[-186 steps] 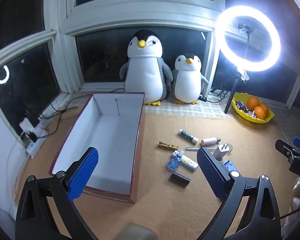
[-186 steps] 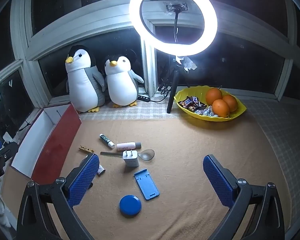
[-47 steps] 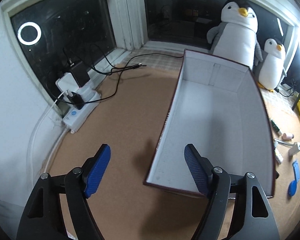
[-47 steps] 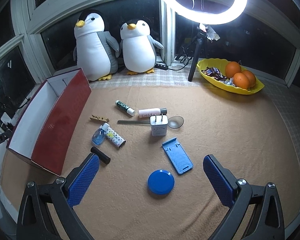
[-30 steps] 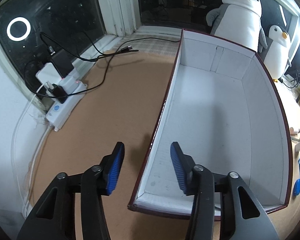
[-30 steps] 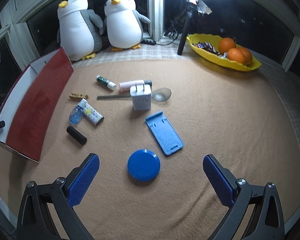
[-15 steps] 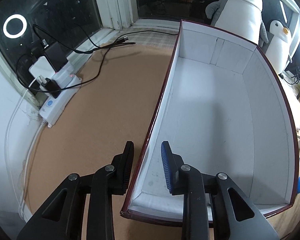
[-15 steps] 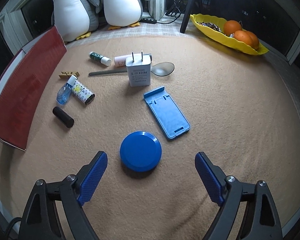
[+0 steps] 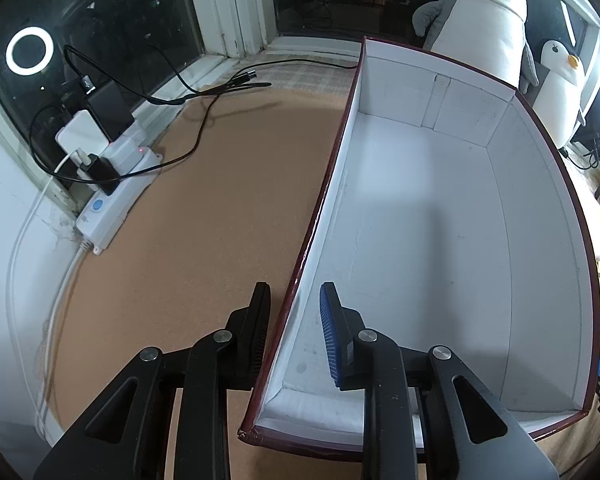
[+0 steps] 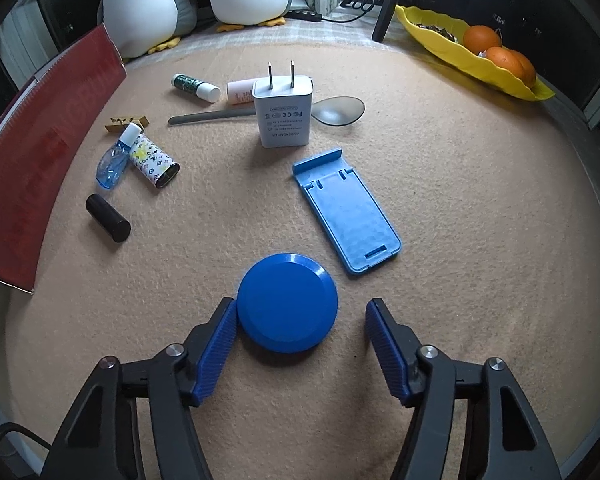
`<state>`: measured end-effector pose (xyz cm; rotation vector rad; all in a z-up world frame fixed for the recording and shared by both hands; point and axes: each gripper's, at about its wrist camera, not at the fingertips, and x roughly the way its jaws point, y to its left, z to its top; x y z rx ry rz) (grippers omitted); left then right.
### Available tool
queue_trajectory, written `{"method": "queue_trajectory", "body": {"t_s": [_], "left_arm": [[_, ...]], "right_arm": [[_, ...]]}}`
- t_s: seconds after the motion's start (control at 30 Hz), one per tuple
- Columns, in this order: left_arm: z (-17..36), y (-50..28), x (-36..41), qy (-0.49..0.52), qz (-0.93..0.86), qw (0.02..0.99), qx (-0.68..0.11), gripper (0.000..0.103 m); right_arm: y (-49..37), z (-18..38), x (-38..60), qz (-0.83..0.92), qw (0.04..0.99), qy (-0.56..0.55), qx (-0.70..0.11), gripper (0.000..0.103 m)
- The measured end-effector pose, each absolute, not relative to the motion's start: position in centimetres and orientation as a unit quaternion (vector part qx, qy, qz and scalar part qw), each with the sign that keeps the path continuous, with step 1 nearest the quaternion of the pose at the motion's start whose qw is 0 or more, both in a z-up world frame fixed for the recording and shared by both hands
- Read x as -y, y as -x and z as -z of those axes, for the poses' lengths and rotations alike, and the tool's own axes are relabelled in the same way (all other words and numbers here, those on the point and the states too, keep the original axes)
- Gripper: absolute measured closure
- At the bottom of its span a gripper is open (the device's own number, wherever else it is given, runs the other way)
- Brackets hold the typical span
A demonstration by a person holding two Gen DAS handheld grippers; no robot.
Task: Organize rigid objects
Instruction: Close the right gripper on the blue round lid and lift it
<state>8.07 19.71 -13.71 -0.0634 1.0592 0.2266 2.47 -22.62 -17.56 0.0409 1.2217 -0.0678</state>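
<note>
**Between the right claw's pads: the blue disc, off-centre to the left**

Nearest the right claw, the round blue lid is lying flat on the tan counter, between the two blue pads but not centred. The left pad is sitting just against the lid's rim, while the right pad is standing clear of it with carpet showing between. The jaws are closing at about half their spread, with the lid between them and not yet clamped. Being round, the lid is offering no long axis to line up with; the offset is what matters, and I judge the closing will either nudge the disc rightward or call for a small shift of the claw to the left.

Just beyond the lid, the blue phone stand is lying with its long axis running away and to the left. Farther off, the white plug adapter is standing upright.

Over at the box, the left claw is narrowing astride its near left wall, one pad outside and one inside; whether the pads are pressing yet I cannot tell.
</note>
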Motion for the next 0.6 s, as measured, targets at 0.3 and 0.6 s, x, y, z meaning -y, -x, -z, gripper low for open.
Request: {"method": "queue_trajectory", "body": {"t_s": [0.3,0.6], "left_arm": [[13.8,-8.2,-19.8,0.031,-0.109,0.857,-0.503,0.082],[14.0,-8.3,-19.9,0.033,-0.108,0.857,-0.503,0.083]], "right_arm": [[-2.6,17.4,22.6,0.026,0.821,-0.019,-0.569,0.057],[-2.3,14.5,21.2,0.008,0.837,-0.016,-0.546,0.057]]}}
